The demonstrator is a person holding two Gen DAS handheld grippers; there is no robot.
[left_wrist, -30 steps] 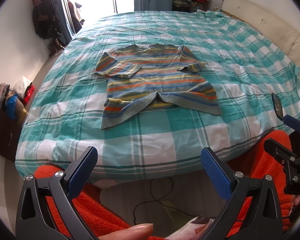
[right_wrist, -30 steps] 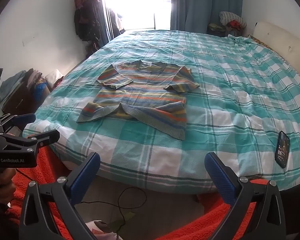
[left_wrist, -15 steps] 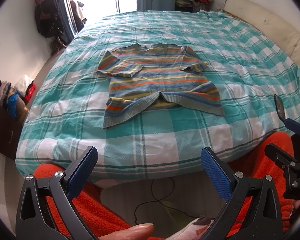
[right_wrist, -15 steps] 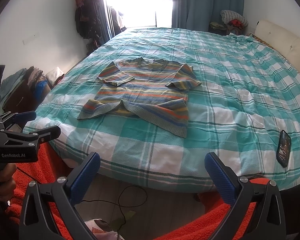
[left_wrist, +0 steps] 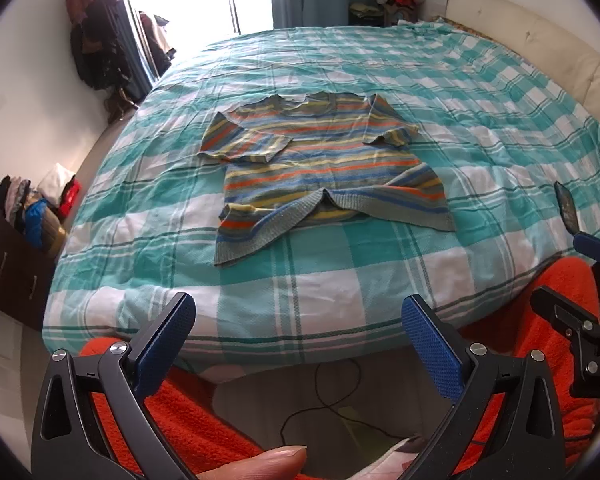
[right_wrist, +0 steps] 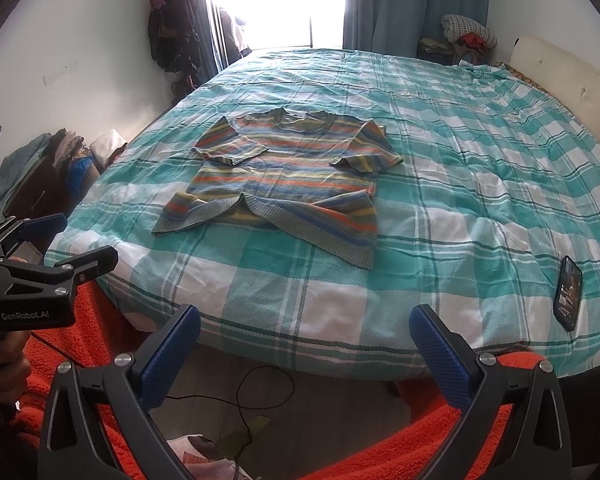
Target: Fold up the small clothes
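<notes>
The striped sweater (left_wrist: pixel 324 164) lies spread on the checked bed (left_wrist: pixel 340 280), well apart from both tools; its sleeves are tucked inward and the lower hem corners turned up, so folding looks only begun, with the main folds left. The left hand-held gripper (left_wrist: pixel 298 328) and right hand-held gripper (right_wrist: pixel 306 336) are both spread wide and hold nothing, short of the bed edge. A phone (right_wrist: pixel 568 298) rests near the right.

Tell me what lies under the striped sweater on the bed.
The striped sweater lies flat on the teal checked bedspread, which shows all around it. Whatever sits directly beneath the knit is covered.
</notes>
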